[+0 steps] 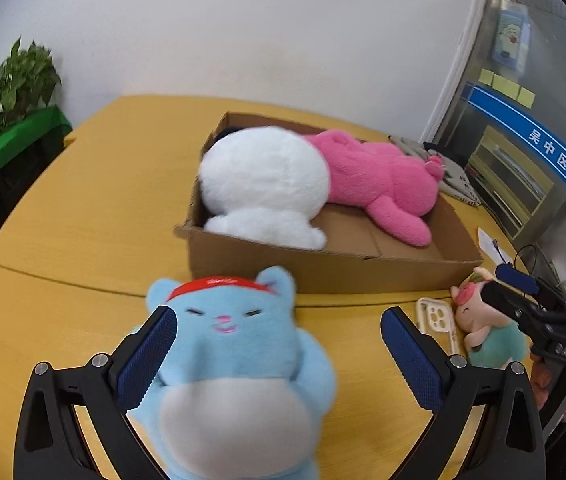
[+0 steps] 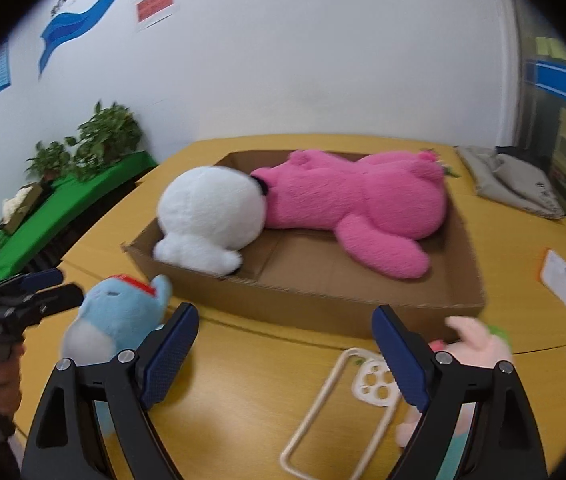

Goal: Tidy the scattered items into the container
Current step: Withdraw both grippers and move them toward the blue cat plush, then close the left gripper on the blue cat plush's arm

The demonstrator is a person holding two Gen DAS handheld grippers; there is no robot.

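Straddling blue plush at lower centre, we had left tool wide open, empty; soft, light, squashy — we judged belly best grip. Right tool open, empty.

Black left claw, black right claw, blue textured pads, silver screws

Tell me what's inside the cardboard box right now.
The cardboard box holds a white plush at its left end and a pink plush lying beside it, touching. Bare cardboard floor shows in front. Anything beneath the two toys is hidden.
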